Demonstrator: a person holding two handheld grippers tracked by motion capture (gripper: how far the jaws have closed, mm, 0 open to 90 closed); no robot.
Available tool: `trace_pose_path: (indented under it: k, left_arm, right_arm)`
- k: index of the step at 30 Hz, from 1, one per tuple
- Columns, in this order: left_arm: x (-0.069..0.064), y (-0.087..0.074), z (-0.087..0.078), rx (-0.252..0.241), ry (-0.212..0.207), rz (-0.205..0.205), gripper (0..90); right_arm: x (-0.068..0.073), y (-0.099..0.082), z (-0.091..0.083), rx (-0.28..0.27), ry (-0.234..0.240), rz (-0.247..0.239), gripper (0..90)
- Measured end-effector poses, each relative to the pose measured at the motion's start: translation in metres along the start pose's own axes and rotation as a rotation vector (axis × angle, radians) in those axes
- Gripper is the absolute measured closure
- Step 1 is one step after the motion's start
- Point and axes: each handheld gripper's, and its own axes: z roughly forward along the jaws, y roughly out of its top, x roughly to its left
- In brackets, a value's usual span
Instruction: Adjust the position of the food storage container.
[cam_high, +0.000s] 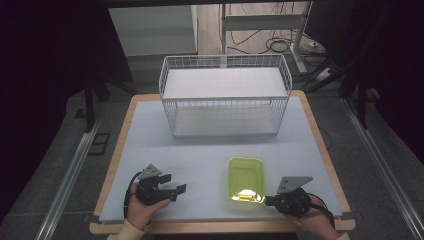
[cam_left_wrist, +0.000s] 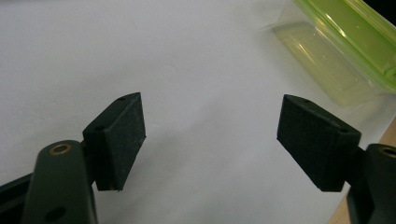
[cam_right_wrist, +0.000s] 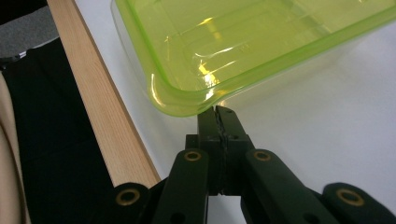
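Fingers (cam_right_wrist: 223, 122), matte black, under translucent green tub (cam_right_wrist: 243, 42).

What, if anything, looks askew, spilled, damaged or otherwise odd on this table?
Nothing stands out. The green container sits flat and empty on the table, no spill or crack visible. The wire basket stands upright and square. The right gripper, shut, sits at the container's rim; the left gripper is open.

A lab: bench table (cam_high: 150, 130), floor cables (cam_high: 275, 42).

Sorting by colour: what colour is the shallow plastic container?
Translucent yellow-green container, clearest in the right gripper view.
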Motion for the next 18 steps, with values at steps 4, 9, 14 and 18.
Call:
trace_pose_path:
  k: [4,9,14,18]
  left_arm:
    - [0.000,0.000,0.000,0.002,0.000,-0.001,23.1]
    - [0.000,0.000,0.000,0.001,0.000,-0.002,23.1]
    - [0.000,0.000,0.000,-0.001,0.000,-0.003,23.1]
    - [0.000,0.000,-0.001,-0.004,0.000,-0.003,23.1]
  right_arm:
    - [0.003,0.002,0.004,0.005,-0.003,-0.001,89.8]
    - [0.007,0.006,0.010,0.004,0.006,-0.010,89.8]
    - [0.016,0.013,0.020,-0.012,-0.006,-0.025,89.8]
    - [0.024,0.018,0.027,-0.024,-0.013,-0.035,89.8]
